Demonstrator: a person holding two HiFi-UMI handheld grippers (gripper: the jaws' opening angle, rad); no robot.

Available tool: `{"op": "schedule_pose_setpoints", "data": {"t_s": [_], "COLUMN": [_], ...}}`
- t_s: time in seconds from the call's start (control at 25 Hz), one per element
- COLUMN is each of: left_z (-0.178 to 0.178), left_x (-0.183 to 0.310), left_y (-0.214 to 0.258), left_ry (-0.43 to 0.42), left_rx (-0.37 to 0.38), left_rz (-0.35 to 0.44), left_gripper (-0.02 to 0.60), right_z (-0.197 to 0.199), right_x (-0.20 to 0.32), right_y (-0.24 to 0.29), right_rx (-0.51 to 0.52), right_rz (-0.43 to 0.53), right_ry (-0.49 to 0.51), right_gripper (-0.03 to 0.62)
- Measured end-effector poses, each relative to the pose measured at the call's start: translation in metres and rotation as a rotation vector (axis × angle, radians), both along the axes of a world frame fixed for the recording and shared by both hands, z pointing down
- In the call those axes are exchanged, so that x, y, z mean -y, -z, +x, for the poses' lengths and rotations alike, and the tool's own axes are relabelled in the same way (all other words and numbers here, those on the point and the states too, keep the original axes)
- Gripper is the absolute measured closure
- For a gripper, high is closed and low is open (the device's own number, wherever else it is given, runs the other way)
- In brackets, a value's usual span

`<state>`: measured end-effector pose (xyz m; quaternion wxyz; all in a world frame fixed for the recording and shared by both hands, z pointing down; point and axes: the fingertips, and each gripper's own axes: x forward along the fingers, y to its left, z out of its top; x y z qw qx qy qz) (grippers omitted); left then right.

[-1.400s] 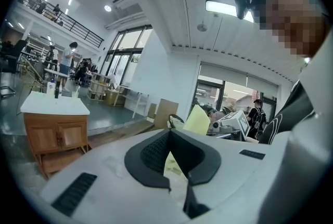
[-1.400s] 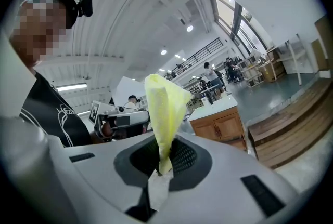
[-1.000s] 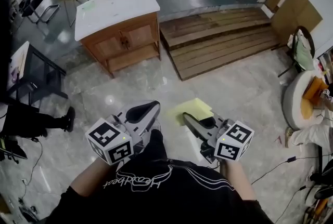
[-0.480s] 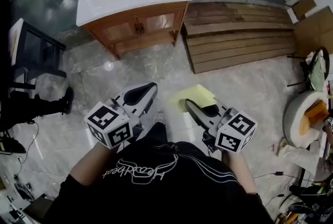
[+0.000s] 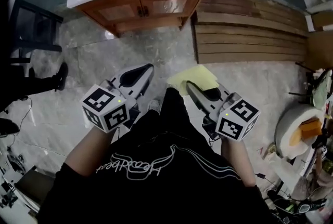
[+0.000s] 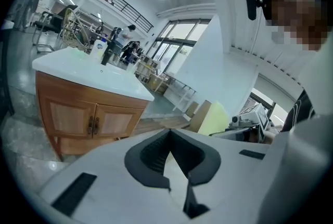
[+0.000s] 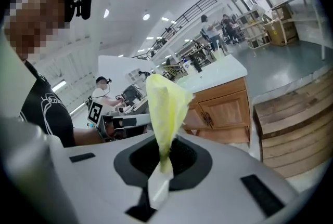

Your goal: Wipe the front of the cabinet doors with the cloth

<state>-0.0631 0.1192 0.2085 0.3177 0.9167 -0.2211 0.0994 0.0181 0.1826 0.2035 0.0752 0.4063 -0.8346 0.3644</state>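
Drooping soft and light, the cloth point(image 5: 193, 76) is pinched by an edge in the right gripper point(image 5: 191, 86) — it likely wants a fuller bunch — well short of the cabinet doors point(image 5: 140, 9); left gripper point(image 5: 142, 70) closed, empty.

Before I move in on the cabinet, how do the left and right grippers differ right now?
The right gripper is shut on the yellow cloth, which stands up out of its jaws; the left gripper is shut on nothing. In the head view the left gripper angles up and to the right, the right gripper up and to the left. Both are well short of the cabinet, touching neither door.
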Motion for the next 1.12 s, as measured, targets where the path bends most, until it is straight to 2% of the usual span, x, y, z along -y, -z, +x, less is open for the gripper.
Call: {"op": "schedule_pose_setpoints", "data": {"t_s": [0.24,0.48,0.6,0.72,0.92,1.12], "left_z": [0.013,0.027,0.024,0.017,-0.001,-0.015], "left_x": [0.050,0.096,0.107,0.119,0.143,0.168], "left_y": [-0.013,-0.021,-0.040,-0.063,-0.097,-0.125], "left_ry": [0.158,0.282,0.336,0.367,0.404,0.424], "left_rx": [0.037,0.000,-0.015,-0.030,-0.034,-0.019], "left_rz": [-0.011,0.026,0.010,-0.023,-0.044,-0.031], "left_gripper": [0.575,0.575,0.575,0.575,0.575,0.575], "right_z": [0.016,0.027,0.026,0.018,-0.004,-0.018], "right_x": [0.067,0.121,0.137,0.156,0.184,0.222], "right_y": [-0.024,-0.033,-0.046,-0.058,-0.093,-0.132], "right_rx": [-0.023,-0.037,-0.062,-0.044,-0.073,-0.117], "right_rz": [-0.008,0.024,0.028,0.028,0.030,0.043], "right_ry": [0.145,0.292,0.343,0.353,0.383,0.385], "right_gripper": [0.554,0.554,0.554,0.554,0.554,0.554]}}
